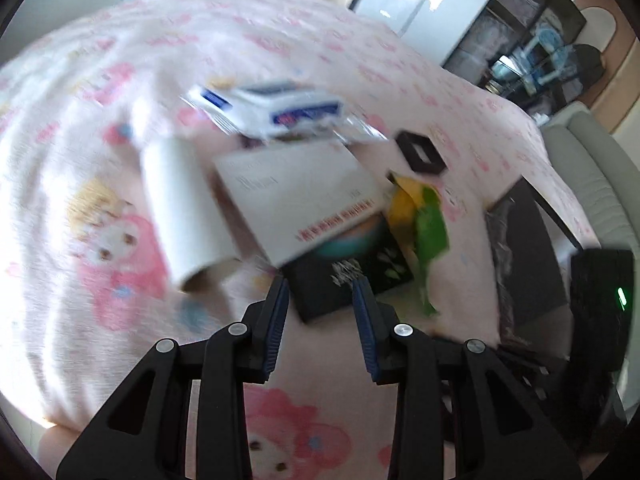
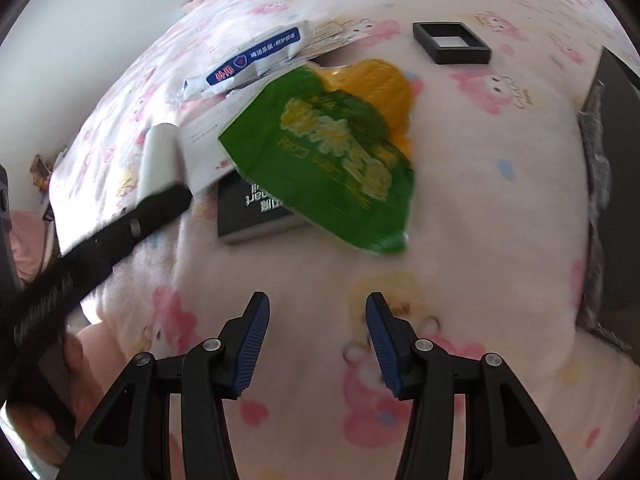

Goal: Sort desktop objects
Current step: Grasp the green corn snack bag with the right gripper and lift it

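A heap of objects lies on the pink cartoon-print cloth [image 1: 100, 92]. In the left wrist view I see a white roll [image 1: 182, 208], a white flat box [image 1: 298, 196] on a black box [image 1: 344, 280], a blue-white wipes pack [image 1: 276, 110], a green-yellow snack bag [image 1: 424, 216] and a small black square frame [image 1: 420, 153]. My left gripper [image 1: 320, 284] is open and empty, its tips at the black box's near edge. In the right wrist view the snack bag [image 2: 336, 160] overlaps the black box [image 2: 252, 212]. My right gripper [image 2: 316, 304] is open and empty, short of the bag.
A dark container [image 1: 524, 248] and a black device with a green light [image 1: 600, 300] stand at the right. The black frame [image 2: 451, 42] and wipes pack [image 2: 256, 60] lie at the far side. The left gripper's arm [image 2: 100, 240] crosses the right wrist view's left side.
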Tool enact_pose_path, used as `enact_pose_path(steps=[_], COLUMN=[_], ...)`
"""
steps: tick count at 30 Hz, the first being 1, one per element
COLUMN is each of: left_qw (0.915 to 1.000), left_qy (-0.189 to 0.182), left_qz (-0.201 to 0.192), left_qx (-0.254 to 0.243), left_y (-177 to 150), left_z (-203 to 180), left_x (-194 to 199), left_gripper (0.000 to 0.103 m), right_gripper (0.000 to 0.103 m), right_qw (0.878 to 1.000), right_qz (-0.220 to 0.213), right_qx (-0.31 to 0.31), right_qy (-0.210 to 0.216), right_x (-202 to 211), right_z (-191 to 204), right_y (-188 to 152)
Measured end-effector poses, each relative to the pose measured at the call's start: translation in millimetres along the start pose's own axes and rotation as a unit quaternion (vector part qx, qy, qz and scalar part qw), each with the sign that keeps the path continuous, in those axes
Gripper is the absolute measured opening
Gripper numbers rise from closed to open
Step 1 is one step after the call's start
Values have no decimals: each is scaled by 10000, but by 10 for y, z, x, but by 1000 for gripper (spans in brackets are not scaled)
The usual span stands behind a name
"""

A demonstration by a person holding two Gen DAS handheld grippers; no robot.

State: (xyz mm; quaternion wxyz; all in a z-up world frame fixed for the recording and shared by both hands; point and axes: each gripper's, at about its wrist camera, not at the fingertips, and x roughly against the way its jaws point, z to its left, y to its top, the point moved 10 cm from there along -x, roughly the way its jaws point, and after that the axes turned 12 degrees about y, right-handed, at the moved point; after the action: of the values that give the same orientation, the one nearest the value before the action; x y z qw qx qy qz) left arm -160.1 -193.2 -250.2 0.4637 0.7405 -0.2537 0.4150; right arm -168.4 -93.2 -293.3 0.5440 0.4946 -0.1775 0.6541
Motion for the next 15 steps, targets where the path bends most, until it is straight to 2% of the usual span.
enact_pose_path(steps=[1,5,7,11,15], left_qw=[9999,9991,9985,9975,9970], left_qy=[-77,88,51,-82,-144], left_qz=[83,401,502,596,640], left_qx=[-6,74,224,374,399], left_y=[-25,-93,-62,-23,-35], left_z=[-21,26,54,41,20], left_x=[-38,-256,-341,-453,-532], left_gripper=[33,33,33,33,41], right_gripper=[46,46,47,46,50], right_qw=[9999,9979,9969,9972,9972], right_qz=[-77,-438,-556,-543,-625], right_qx=[-99,-301,-289,-277,-225], right_qy=[-49,-370,-480,-445,-332], right_x=[-20,25,44,-59,-172], right_z=[-56,-303,-399,-490,-500], right_y=[71,318,404,500,591])
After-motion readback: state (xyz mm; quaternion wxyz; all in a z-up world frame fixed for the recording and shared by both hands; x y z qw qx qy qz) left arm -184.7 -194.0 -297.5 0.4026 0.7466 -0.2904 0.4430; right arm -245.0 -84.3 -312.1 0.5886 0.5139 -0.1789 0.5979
